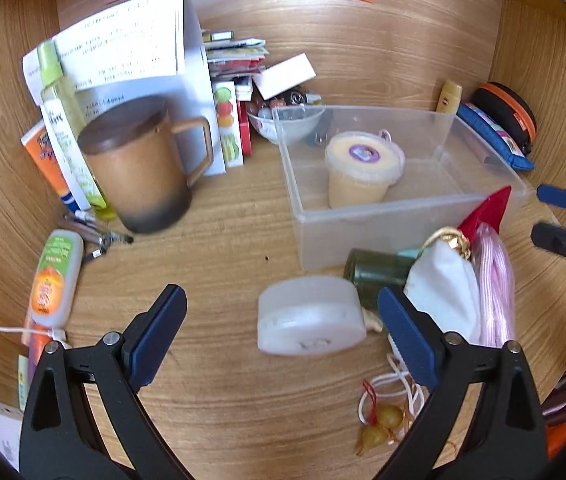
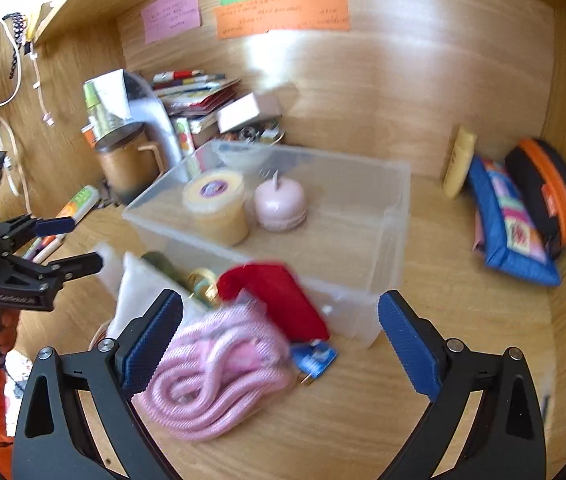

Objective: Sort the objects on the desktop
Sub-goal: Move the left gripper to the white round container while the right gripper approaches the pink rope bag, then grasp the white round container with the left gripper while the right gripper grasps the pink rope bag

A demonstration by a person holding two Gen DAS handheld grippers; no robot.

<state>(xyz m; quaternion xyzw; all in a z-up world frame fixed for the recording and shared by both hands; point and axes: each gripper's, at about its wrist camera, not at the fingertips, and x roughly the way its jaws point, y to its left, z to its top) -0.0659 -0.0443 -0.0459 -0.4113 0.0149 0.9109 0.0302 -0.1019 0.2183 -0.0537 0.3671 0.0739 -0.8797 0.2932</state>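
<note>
A clear plastic bin (image 1: pixel 371 220) (image 2: pixel 387 216) stands on the wooden desk and holds a yellow lidded tub (image 1: pixel 359 168) (image 2: pixel 217 206) and a pink round case (image 2: pixel 281 204). In front of it lie a white round box (image 1: pixel 311 316), a green bottle (image 1: pixel 375 272), a white pouch (image 1: pixel 443 288), a red pouch (image 2: pixel 283 300) and a coiled pink cable (image 2: pixel 211 380). My left gripper (image 1: pixel 279 332) is open, the white round box between its fingers. My right gripper (image 2: pixel 279 340) is open above the pink cable and red pouch.
A brown lidded mug (image 1: pixel 139 164), tubes and bottles (image 1: pixel 55 276) and pens sit at the left. Books, a white box and a small bowl (image 1: pixel 287 124) stand at the back. A blue pouch (image 2: pixel 511 228) and an orange-black case (image 2: pixel 543 188) lie at the right. Small gold charms (image 1: pixel 379 424) lie near me.
</note>
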